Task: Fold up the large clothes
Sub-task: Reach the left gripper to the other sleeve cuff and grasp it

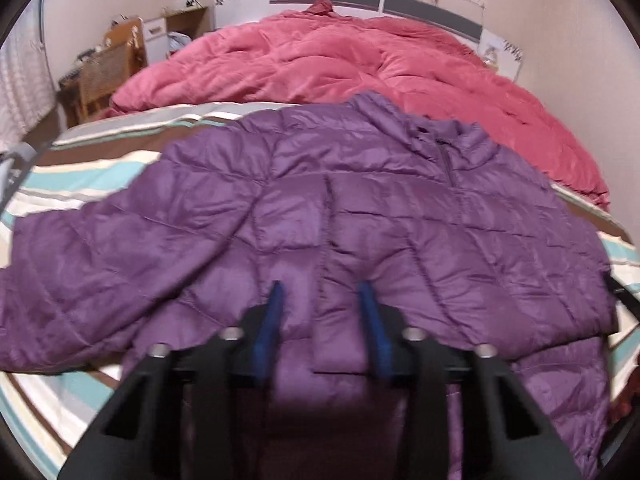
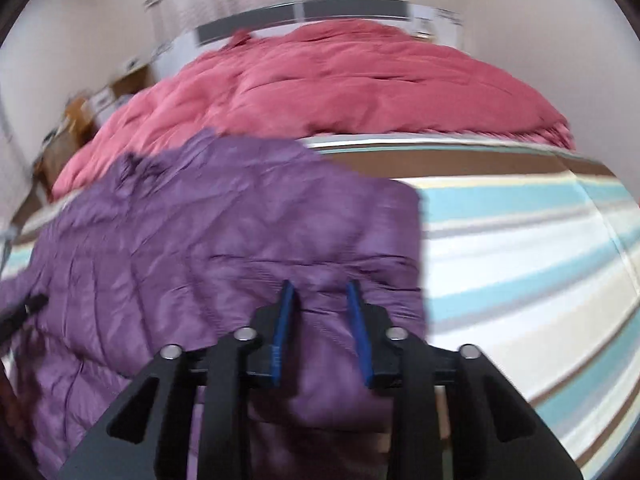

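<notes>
A purple quilted jacket (image 1: 360,208) lies spread front-up on the striped bed sheet (image 1: 80,184), collar toward the far side. One sleeve stretches out to the left. My left gripper (image 1: 321,286) is at the jacket's near hem by the zipper line, its blue pads closed on a raised fold of the puffy fabric. In the blurred right wrist view the jacket (image 2: 200,232) fills the left half, its straight side edge running down the middle. My right gripper (image 2: 320,284) sits just inside that edge, shut on bunched purple fabric.
A rumpled pink duvet (image 1: 360,60) covers the far half of the bed, up to the white and grey headboard (image 1: 432,8). Bare striped sheet (image 2: 520,240) lies to the right of the jacket. A wooden chair (image 1: 108,68) and bedside furniture stand at the far left.
</notes>
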Motion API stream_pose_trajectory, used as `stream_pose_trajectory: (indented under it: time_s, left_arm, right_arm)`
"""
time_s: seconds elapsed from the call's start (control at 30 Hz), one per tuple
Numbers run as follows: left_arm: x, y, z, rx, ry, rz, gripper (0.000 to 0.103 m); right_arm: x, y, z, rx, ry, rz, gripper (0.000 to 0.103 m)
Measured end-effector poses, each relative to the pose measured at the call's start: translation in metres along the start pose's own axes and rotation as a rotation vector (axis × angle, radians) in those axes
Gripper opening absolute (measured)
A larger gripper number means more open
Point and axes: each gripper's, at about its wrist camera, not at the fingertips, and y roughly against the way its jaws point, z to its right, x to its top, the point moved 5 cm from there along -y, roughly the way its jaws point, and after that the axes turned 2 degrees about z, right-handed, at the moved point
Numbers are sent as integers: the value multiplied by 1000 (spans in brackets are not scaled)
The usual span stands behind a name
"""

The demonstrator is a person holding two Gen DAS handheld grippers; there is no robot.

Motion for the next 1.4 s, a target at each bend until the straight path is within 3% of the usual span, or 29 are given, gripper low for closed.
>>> stream_pose_trajectory:
  time_s: [0.07, 0.17, 0.27, 0.37, 0.43, 0.47, 0.5, 0.57, 0.77, 1.03, 1.23, 1.4]
  left_arm:
    - [1, 7, -3, 7, -7, 15, 9]
    - [0, 12, -14, 51, 1, 24, 5]
    - [-11, -3, -27, 52, 43, -24, 4]
    - [-11, -5, -29, 44, 56, -9, 6]
    - [-10, -4, -28, 39, 53, -5, 15]
    - [-10, -1, -28, 35, 56, 3, 33]
    - [-9, 4, -31, 41, 67, 12, 64]
    - [-7, 19, -44, 72, 107, 60, 89]
    - [-14, 47, -102, 104, 215, 83, 98]
    - [-47, 68, -231, 291, 505, 97, 97]
    - [-92, 92, -320, 453, 763, 124, 78]
    - [-126, 98, -366, 494, 973, 162, 69]
  right_arm:
    - [-1, -3, -10, -12, 50, -3, 24]
    - [-7, -14, -17, -11, 65, -28, 24]
    - [-9, -19, -23, -33, 101, -18, 24]
    - [-8, -20, -25, -55, 128, -11, 24]
    - [-8, -20, -25, -63, 134, -6, 24]
    - [-8, -20, -25, -67, 136, -3, 24]
    - [-8, -19, -25, -70, 139, -1, 24]
    - [-6, -16, -25, -73, 142, 7, 24]
    - [-5, 16, -29, -70, 172, 69, 24]
    - [-25, 12, -25, -113, 170, 23, 24]
    - [-29, 4, -32, -164, 219, 19, 24]
    - [-29, 5, -28, -137, 192, 20, 24]
